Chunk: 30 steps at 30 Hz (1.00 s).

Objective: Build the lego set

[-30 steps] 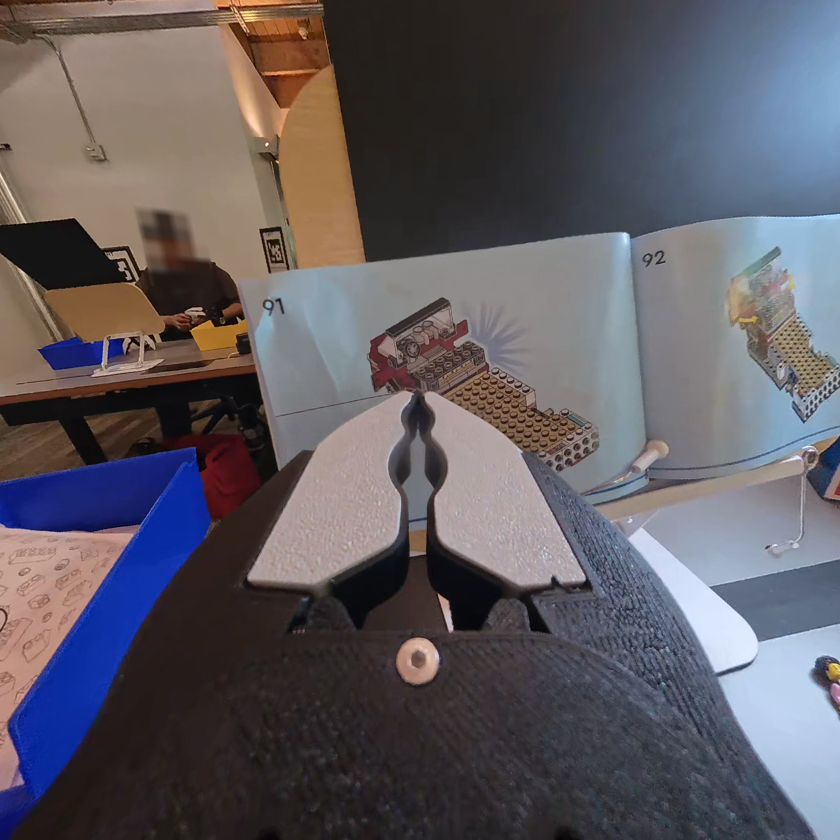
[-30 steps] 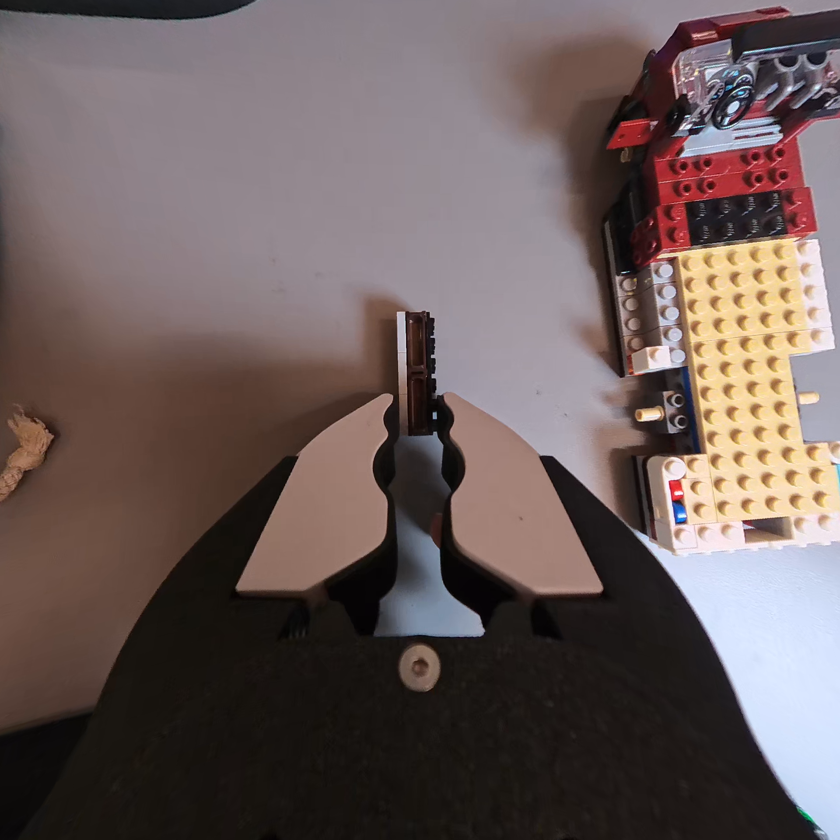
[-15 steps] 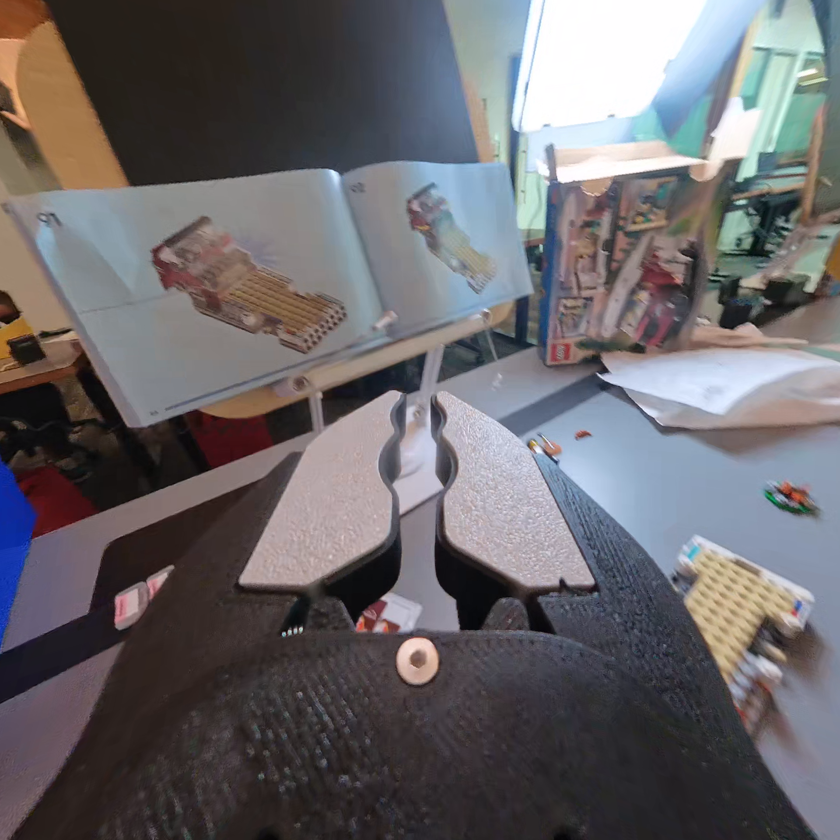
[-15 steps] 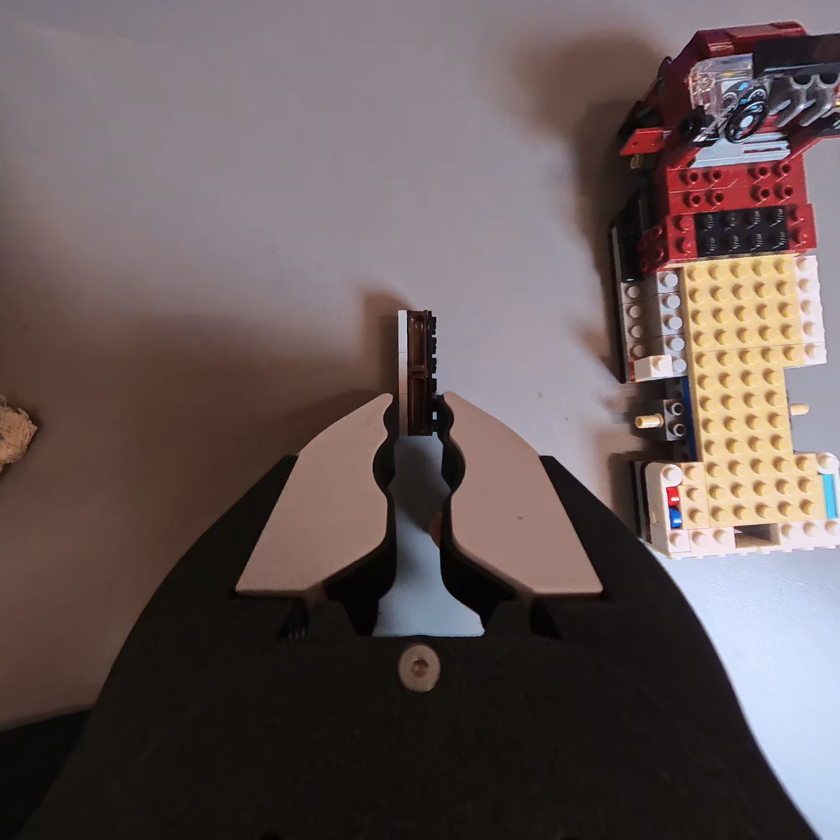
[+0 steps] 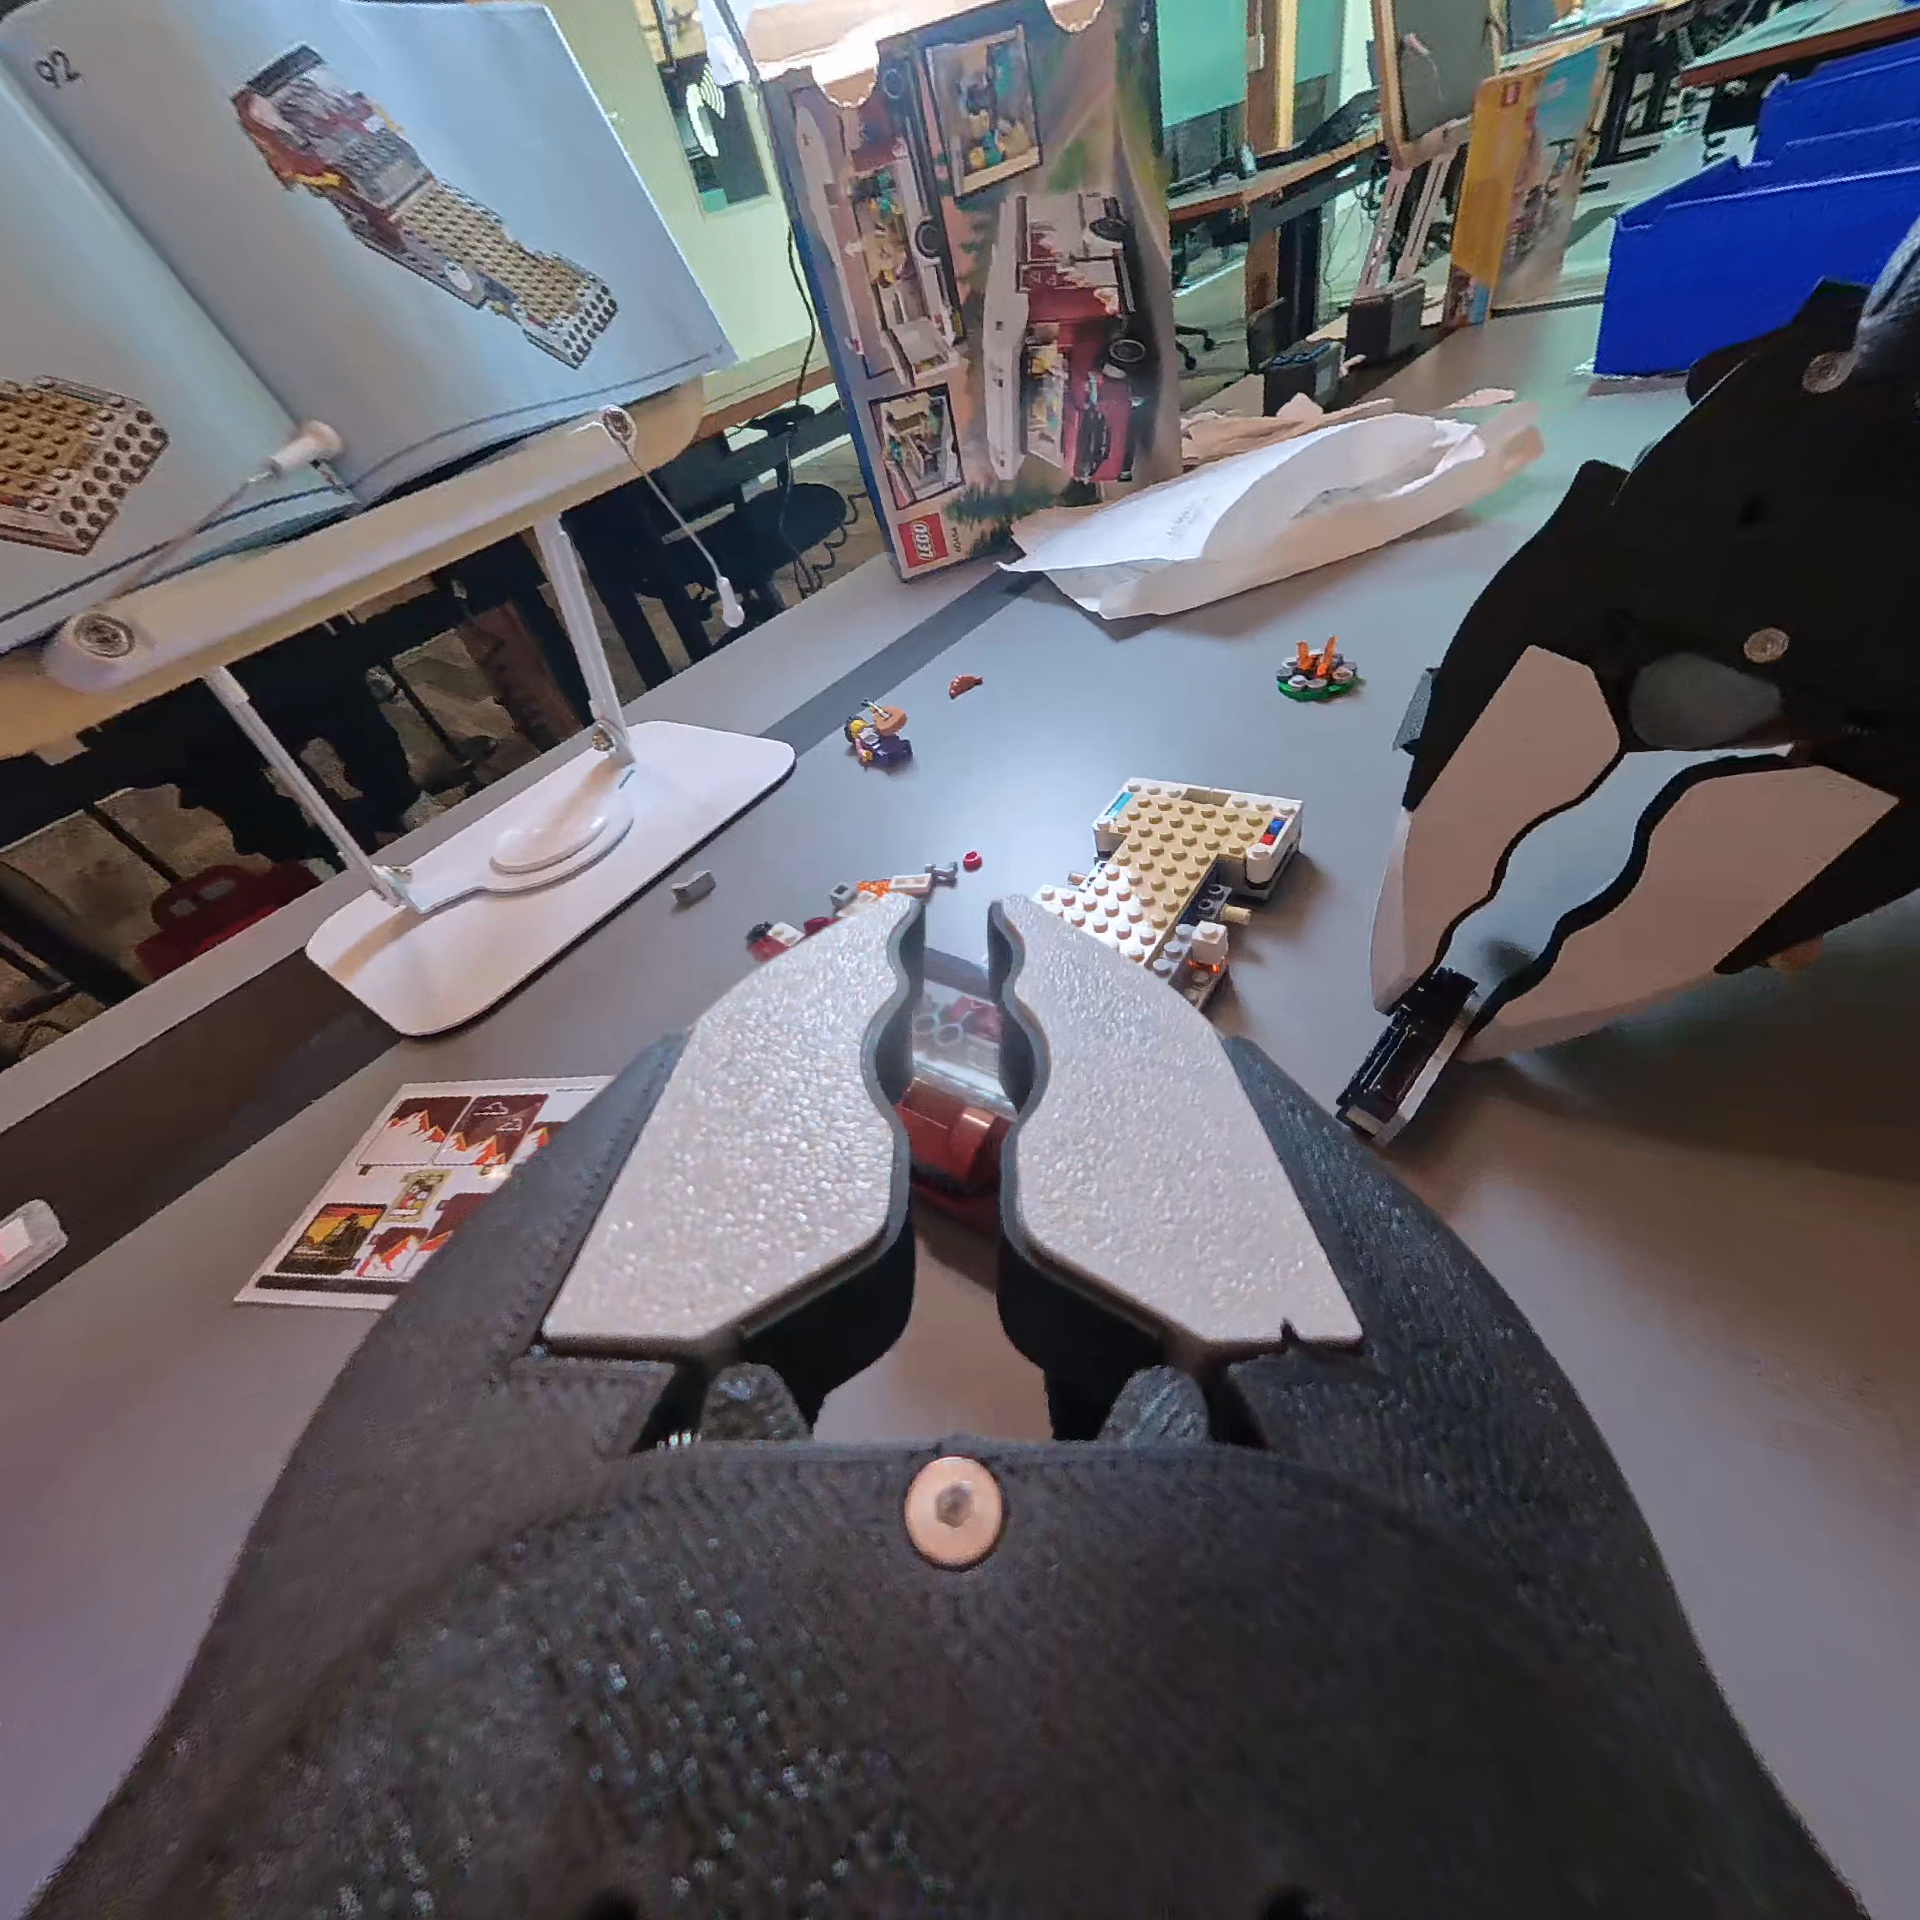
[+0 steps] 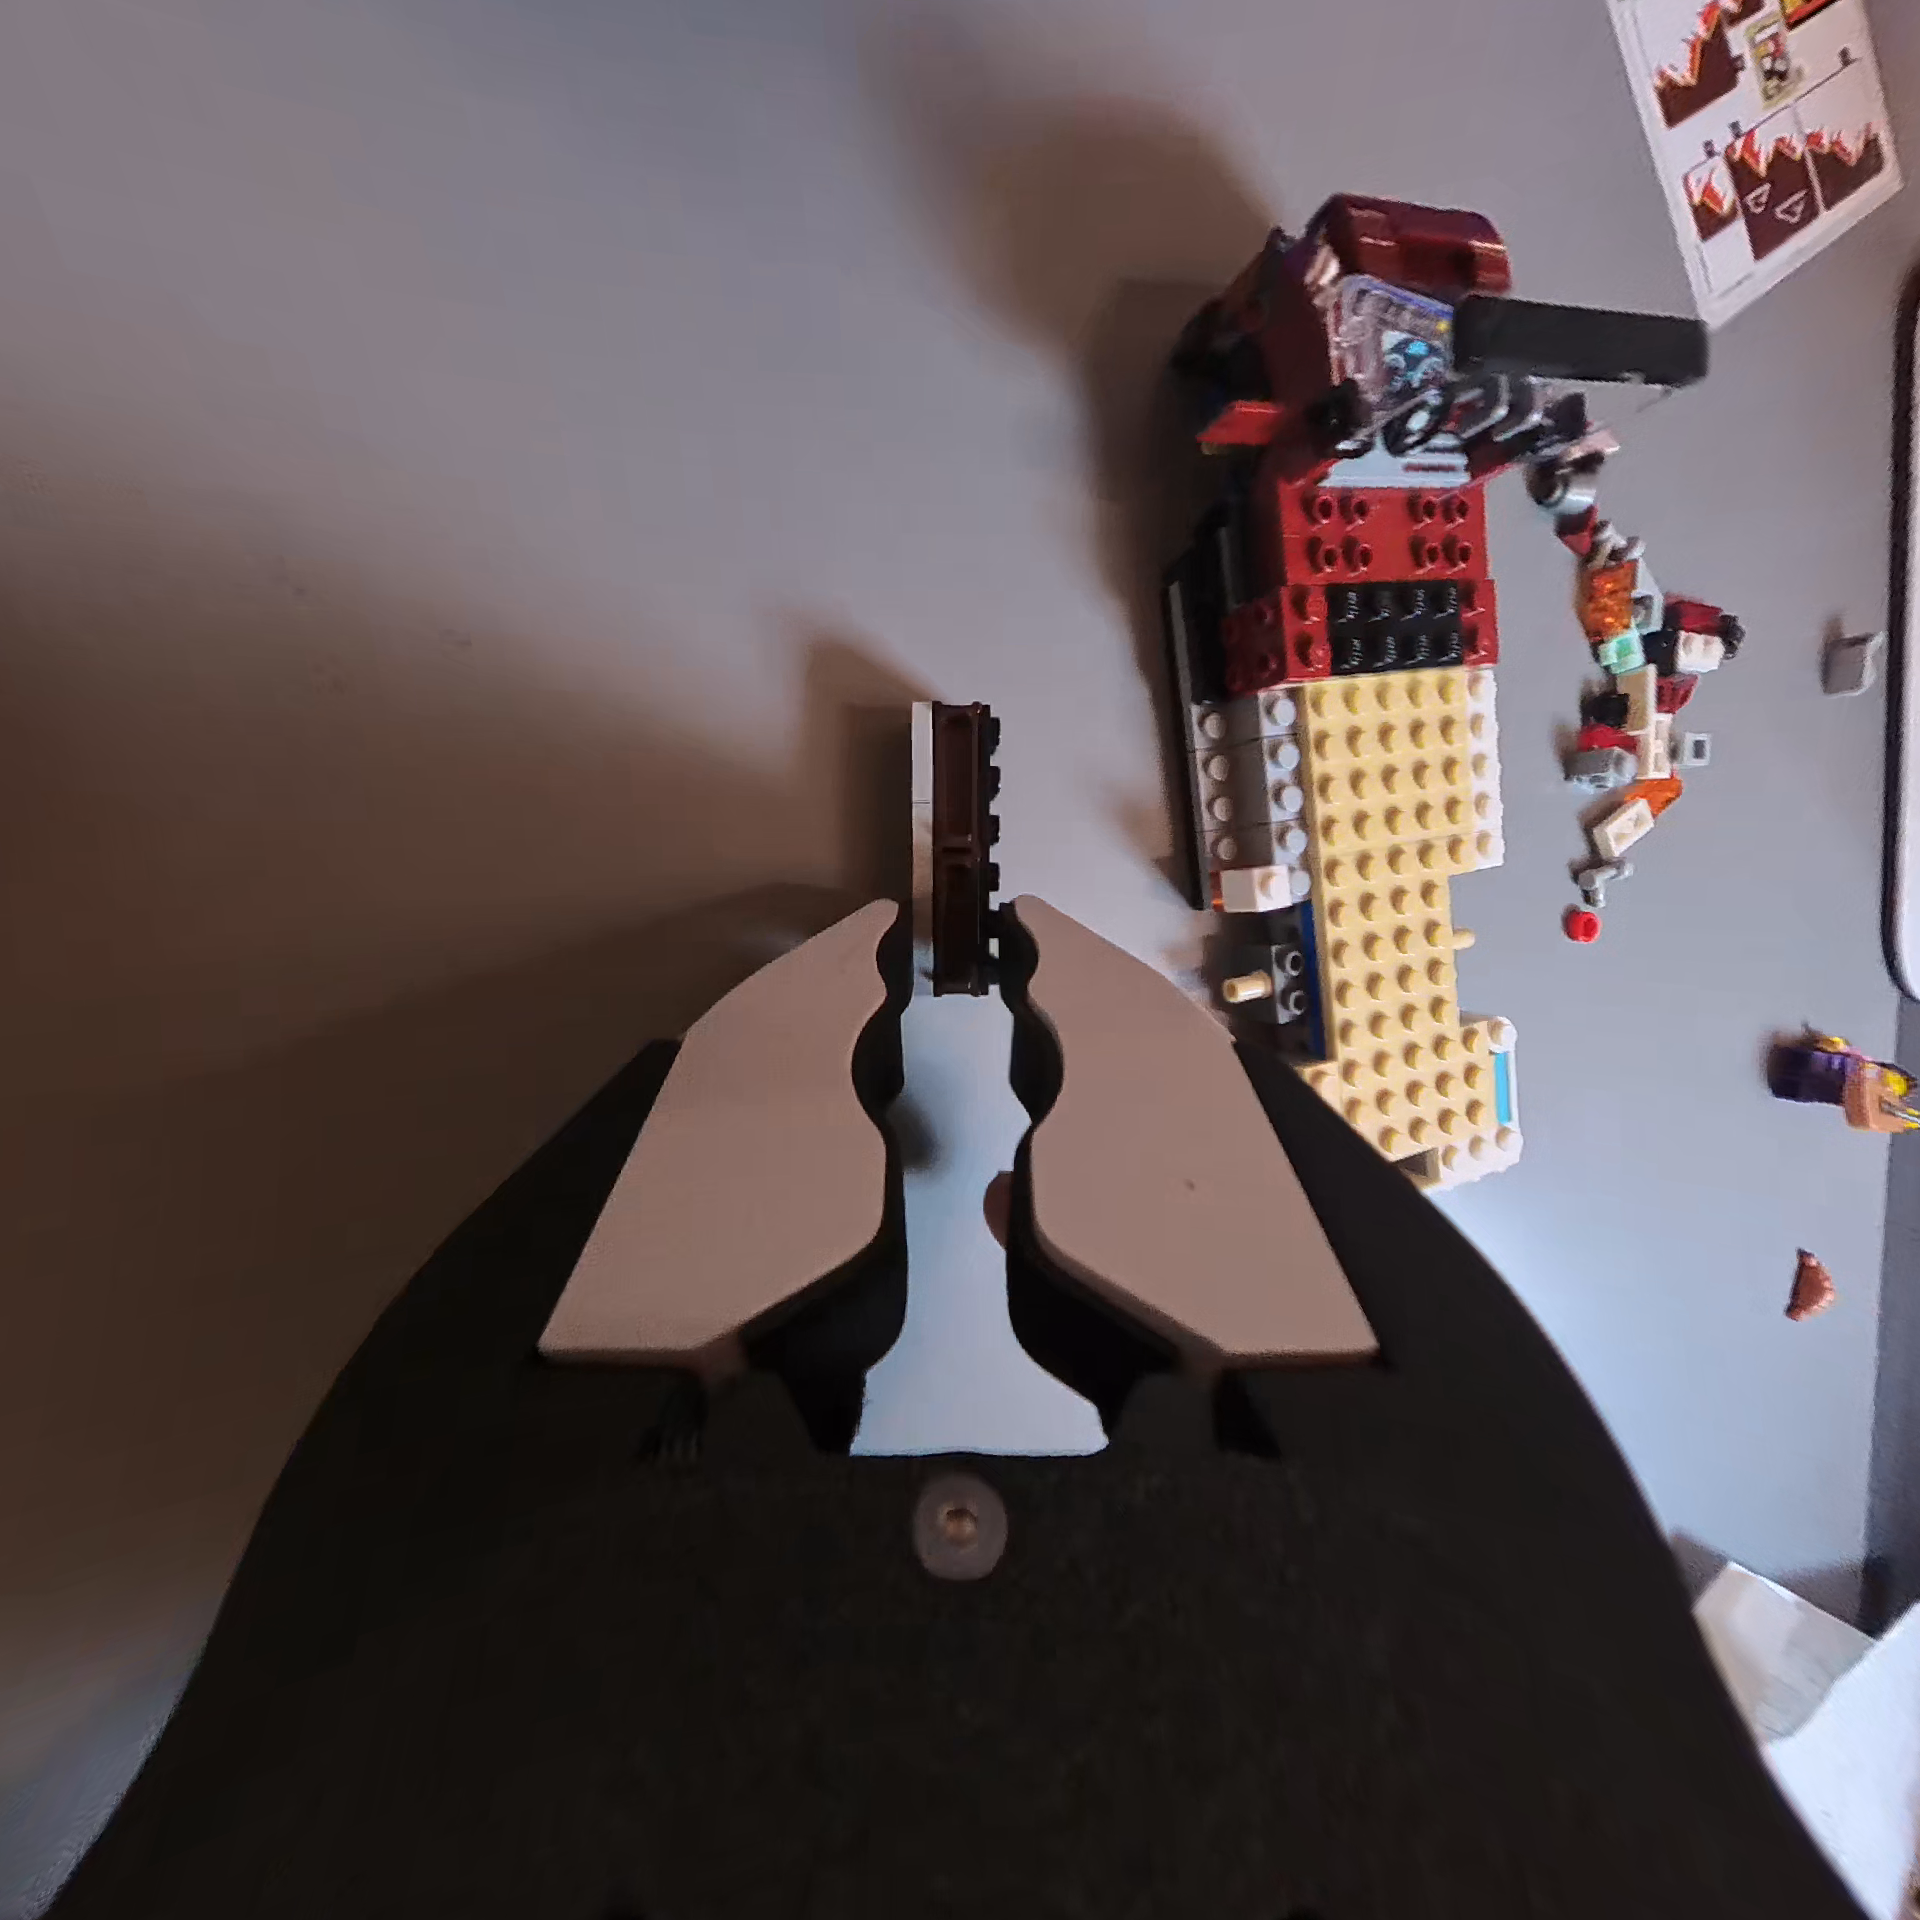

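Swinging away from the instruction booklet, our left gripper now hovers slightly parted over the brick vehicle on the table; our right gripper stays clenched on a brown-and-white plate stack.

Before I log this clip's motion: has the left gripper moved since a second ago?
Yes. The left gripper swung rightward and down: the open instruction booklet, then straight ahead, now sits upper left.

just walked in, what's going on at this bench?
A person works two handheld grippers over a brick-built vehicle on a grey table. The right gripper pinches a thin brown, black and white brick strip beside the model. The left gripper is slightly open above the model's dark red front, holding nothing.
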### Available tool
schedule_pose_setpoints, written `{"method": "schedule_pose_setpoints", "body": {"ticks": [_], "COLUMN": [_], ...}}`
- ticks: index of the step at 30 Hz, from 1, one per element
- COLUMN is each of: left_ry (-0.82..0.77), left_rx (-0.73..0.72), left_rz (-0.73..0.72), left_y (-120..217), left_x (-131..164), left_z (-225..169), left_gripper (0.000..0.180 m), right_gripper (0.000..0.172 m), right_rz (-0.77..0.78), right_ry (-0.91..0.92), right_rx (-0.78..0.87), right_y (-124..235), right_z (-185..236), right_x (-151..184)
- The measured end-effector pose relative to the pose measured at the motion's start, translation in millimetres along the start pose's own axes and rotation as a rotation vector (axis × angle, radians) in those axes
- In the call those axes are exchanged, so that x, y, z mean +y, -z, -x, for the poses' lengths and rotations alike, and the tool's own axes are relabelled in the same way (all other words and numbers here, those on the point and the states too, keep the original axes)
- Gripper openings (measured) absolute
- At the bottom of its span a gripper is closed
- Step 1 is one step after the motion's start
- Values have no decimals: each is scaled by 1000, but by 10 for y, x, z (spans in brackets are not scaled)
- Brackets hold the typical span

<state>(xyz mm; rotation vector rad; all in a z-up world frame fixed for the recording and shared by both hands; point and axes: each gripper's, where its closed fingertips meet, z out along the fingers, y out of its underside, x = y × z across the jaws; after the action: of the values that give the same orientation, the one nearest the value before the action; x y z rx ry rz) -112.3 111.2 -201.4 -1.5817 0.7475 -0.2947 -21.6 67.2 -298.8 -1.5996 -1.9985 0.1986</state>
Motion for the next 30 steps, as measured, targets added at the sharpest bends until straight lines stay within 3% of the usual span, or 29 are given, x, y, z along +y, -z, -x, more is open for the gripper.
{"method": "schedule_pose_setpoints", "body": {"ticks": [4, 9, 17, 21, 25, 30], "left_ry": [-26, -39, -98, -115, -87, -237], "left_rx": [24, 48, 168, 273, 412, 445], "left_rz": [17, 19, 41, 66, 131, 238], "left_y": [-21, -26, -43, -20, 32, 18], "left_x": [49, 65, 142, 200, 301, 532], "left_z": [-82, -116, -344, -511, -711, -876], "left_gripper": [11, 11, 11, 12, 18, 24], "right_gripper": [21, 22, 23, 16, 16, 16], "right_rz": [-34, -159, -120, -88, 1, 80], "right_ry": [48, -39, -218, -168, -49, 111], "right_rx": [-81, -193, -296, -213, 10, 80], "right_y": [83, 253, 158, 81, 62, 75], "right_z": [207, 263, 244, 209, -7, 71], "right_x": [-124, -244, -103, -142, -74, -89]}}
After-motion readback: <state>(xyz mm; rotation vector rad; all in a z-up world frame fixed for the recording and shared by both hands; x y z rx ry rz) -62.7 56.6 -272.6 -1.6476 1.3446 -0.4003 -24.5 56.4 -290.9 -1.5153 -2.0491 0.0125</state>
